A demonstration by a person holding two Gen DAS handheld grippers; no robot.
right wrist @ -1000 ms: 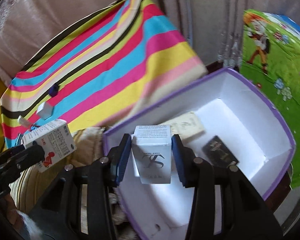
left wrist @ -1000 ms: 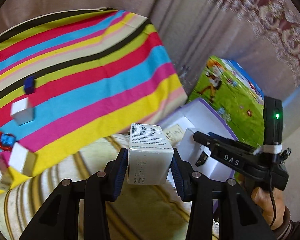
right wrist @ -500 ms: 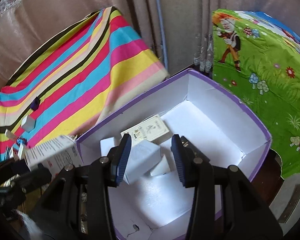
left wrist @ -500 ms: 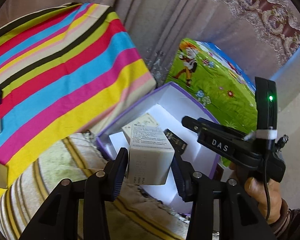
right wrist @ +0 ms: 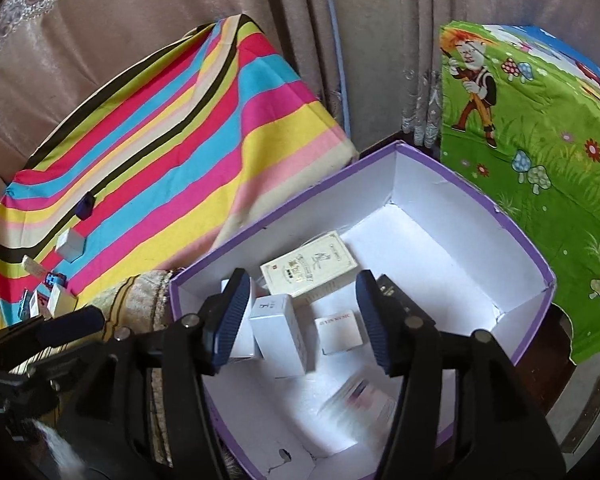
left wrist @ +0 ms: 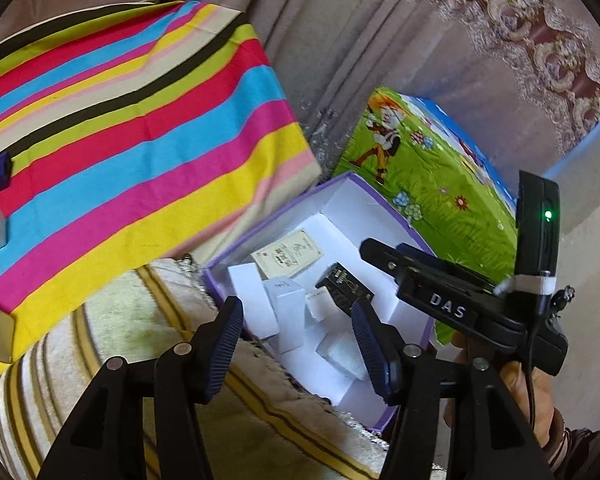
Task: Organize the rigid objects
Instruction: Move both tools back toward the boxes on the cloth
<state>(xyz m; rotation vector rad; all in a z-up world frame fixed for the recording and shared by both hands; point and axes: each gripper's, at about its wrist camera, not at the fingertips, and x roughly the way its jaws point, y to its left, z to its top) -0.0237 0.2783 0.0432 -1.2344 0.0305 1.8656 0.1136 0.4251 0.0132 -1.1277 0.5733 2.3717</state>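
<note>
A purple-rimmed white box [right wrist: 452,176] [left wrist: 380,200] stands between the striped table and the green cloth. Inside lie several small boxes: a cream card box [right wrist: 308,268] [left wrist: 286,258], a black box [left wrist: 342,286], white boxes [right wrist: 280,334] [left wrist: 288,316], and a blurred white box with red print [right wrist: 360,398] [left wrist: 342,354]. My left gripper [left wrist: 298,344] is open and empty above the box's near edge. My right gripper [right wrist: 300,320] is open and empty over the box; it shows in the left wrist view [left wrist: 380,250].
A striped cloth covers a table [right wrist: 160,152] [left wrist: 120,120] at left, with a blue block [right wrist: 85,206] [left wrist: 0,168], a white cube [right wrist: 71,244] and other small boxes [right wrist: 52,296]. A green cartoon cloth [right wrist: 540,120] lies at right. Curtains hang behind. A patterned cushion [left wrist: 100,340] is below.
Both grippers opened. The right one let its white box go into the purple box, then the left one dropped its printed box in too. Both wrist views swung toward the box.
</note>
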